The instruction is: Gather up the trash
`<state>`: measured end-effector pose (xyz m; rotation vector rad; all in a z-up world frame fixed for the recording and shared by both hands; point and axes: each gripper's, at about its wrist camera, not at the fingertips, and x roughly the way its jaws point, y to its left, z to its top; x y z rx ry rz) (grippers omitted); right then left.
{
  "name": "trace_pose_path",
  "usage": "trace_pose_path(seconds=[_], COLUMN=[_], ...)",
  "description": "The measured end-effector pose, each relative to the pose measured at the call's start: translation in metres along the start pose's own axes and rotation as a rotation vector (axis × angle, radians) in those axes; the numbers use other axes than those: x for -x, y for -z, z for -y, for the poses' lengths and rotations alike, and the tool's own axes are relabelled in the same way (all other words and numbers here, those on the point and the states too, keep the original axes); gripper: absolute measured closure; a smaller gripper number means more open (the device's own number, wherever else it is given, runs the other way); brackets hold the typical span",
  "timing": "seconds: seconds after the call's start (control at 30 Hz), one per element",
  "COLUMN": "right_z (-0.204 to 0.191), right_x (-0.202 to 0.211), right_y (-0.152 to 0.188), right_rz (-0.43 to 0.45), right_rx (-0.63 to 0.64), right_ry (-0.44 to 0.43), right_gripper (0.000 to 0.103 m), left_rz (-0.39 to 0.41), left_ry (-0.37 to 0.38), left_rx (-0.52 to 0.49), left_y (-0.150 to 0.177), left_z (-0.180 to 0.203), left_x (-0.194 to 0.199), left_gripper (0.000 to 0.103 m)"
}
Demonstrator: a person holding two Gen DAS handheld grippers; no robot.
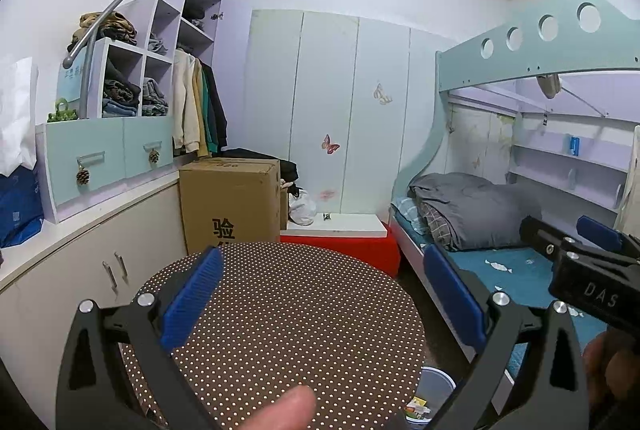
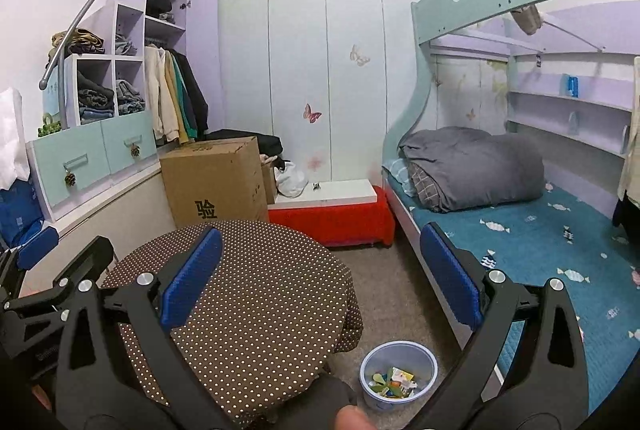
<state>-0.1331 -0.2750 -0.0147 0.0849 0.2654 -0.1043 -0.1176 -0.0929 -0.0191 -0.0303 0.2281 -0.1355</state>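
A small clear plastic bin [image 2: 398, 374] stands on the carpet between the round table and the bed, with several colourful wrappers in its bottom. Its edge shows in the left wrist view [image 1: 434, 388] under the table rim. My left gripper [image 1: 324, 300] is open and empty above the polka-dot tablecloth [image 1: 288, 326]. My right gripper [image 2: 320, 280] is open and empty, raised over the table's right side [image 2: 256, 290] and the floor. Each gripper shows in the other's view: the right one [image 1: 580, 254] and the left one [image 2: 36, 262].
A cardboard box [image 2: 216, 179] and a red-draped low bench [image 2: 332, 216] stand behind the table. A bunk bed [image 2: 532, 238] with a grey duvet [image 2: 472, 165] runs along the right. Cabinets and shelves with clothes [image 2: 100, 157] line the left wall.
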Motion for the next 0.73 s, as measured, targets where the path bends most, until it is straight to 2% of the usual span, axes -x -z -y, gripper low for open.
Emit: trace_pose_path(seconds=[0.5,0.73], right_z=[0.007,0.006], right_x=[0.012,0.012], right_y=[0.007,0.010], right_rz=[0.012,0.007], right_rx=[-0.021,-0.021], right_ry=[-0.020,-0.018], right_gripper=[0.006,0.006], left_rz=[0.025,-0.027], left_ry=[-0.008,-0.037], left_rx=[-0.031,-0.053], left_y=[0.001,0.003], left_z=[0.012,0.023], left_x=[0.015,0.009], left_gripper=[0.004,0.004])
